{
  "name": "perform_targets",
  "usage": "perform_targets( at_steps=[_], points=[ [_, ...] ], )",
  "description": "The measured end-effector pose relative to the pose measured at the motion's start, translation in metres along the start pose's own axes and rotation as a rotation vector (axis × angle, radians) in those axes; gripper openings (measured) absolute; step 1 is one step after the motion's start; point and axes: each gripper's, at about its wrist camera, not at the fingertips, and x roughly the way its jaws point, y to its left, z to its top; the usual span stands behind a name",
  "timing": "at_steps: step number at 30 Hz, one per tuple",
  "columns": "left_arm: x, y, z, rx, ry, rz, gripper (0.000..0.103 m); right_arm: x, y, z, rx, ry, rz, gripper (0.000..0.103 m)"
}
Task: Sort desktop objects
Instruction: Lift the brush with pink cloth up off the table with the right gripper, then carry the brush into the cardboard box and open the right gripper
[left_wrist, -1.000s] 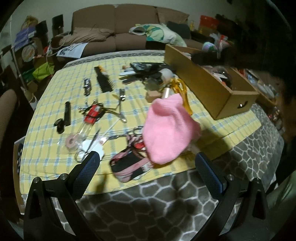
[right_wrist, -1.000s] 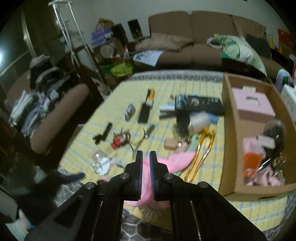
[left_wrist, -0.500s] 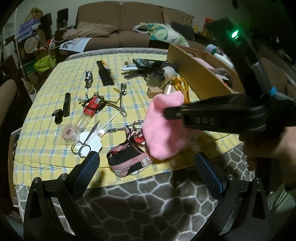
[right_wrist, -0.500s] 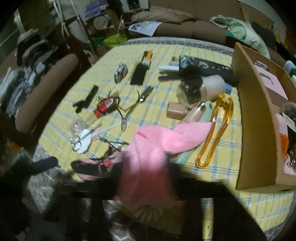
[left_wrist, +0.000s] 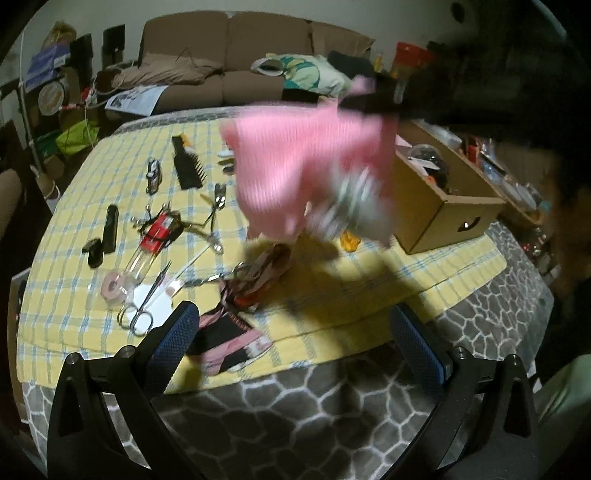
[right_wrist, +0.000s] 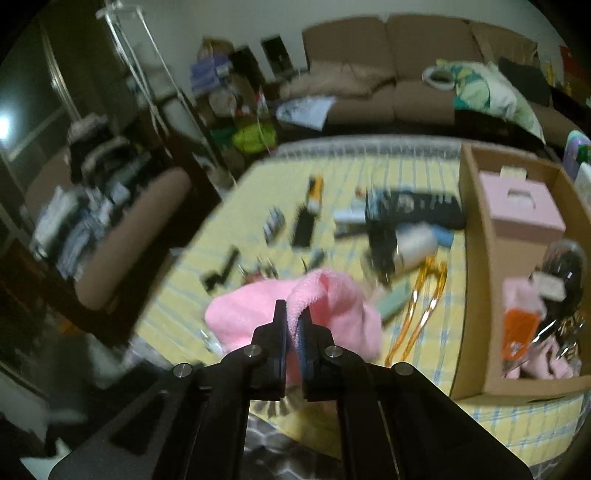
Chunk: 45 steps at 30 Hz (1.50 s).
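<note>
Right wrist view: right gripper (right_wrist: 291, 328) pinched tight on pink hat (right_wrist: 325, 295), hanging above yellow checked cloth (right_wrist: 436, 350). Left gripper (left_wrist: 291, 343) wide open, empty. Best carried clear over cardboard box (right_wrist: 476, 280) wall before letting go.

We see a yellow checked bedspread (left_wrist: 110, 177) w/ scissors (left_wrist: 142, 308) lower left, black comb (left_wrist: 188, 162) upper centre, cardboard box (left_wrist: 448, 206) at right edge.

Soft ribbed pink knit cloth (left_wrist: 306, 170), a matt brown cardboard box (left_wrist: 443, 218), shiny metal scissors (left_wrist: 142, 306) and a woven yellow checked tablecloth (left_wrist: 74, 236) under dim light
</note>
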Motion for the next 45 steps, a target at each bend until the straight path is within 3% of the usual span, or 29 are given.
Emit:
perform_targets(
  at_steps=[2, 6, 11, 14, 18, 20, 21, 22, 34, 39, 45],
  points=[
    [-0.002, -0.002, 0.008, -0.026, -0.017, -0.013, 0.103, -0.019, 0.007, 0.011, -0.006, -0.037, 0.019, 0.004],
    [-0.029, -0.007, 0.026, -0.09, -0.13, -0.12, 0.103, -0.049, 0.019, 0.029, -0.016, -0.075, 0.035, 0.004],
    [-0.067, -0.023, 0.052, -0.009, -0.313, -0.083, 0.103, -0.077, 0.03, 0.042, 0.007, -0.107, 0.112, 0.004],
    [-0.075, -0.03, 0.064, 0.045, -0.34, -0.07, 0.103, -0.093, 0.041, 0.044, 0.003, -0.117, 0.15, 0.004],
    [-0.09, -0.028, 0.073, 0.02, -0.366, -0.172, 0.102, -0.107, 0.055, 0.046, -0.036, -0.123, 0.159, 0.004],
    [-0.093, -0.024, 0.08, -0.001, -0.364, -0.248, 0.082, -0.113, 0.061, 0.048, -0.051, -0.132, 0.156, 0.004],
    [-0.093, -0.025, 0.083, -0.001, -0.356, -0.264, 0.063, -0.116, 0.062, 0.049, -0.055, -0.136, 0.155, 0.004],
    [-0.095, -0.026, 0.086, 0.006, -0.353, -0.261, 0.057, -0.119, 0.062, 0.05, -0.057, -0.141, 0.15, 0.004],
    [-0.1, -0.056, 0.12, 0.11, -0.301, -0.33, 0.05, -0.154, 0.022, 0.058, -0.013, -0.218, 0.061, 0.004],
    [-0.083, -0.093, 0.158, 0.158, -0.25, -0.361, 0.05, -0.177, -0.018, 0.065, 0.036, -0.258, 0.024, 0.004],
    [-0.042, -0.149, 0.202, 0.203, -0.171, -0.404, 0.05, -0.2, -0.08, 0.074, 0.077, -0.274, -0.08, 0.004]
  ],
)
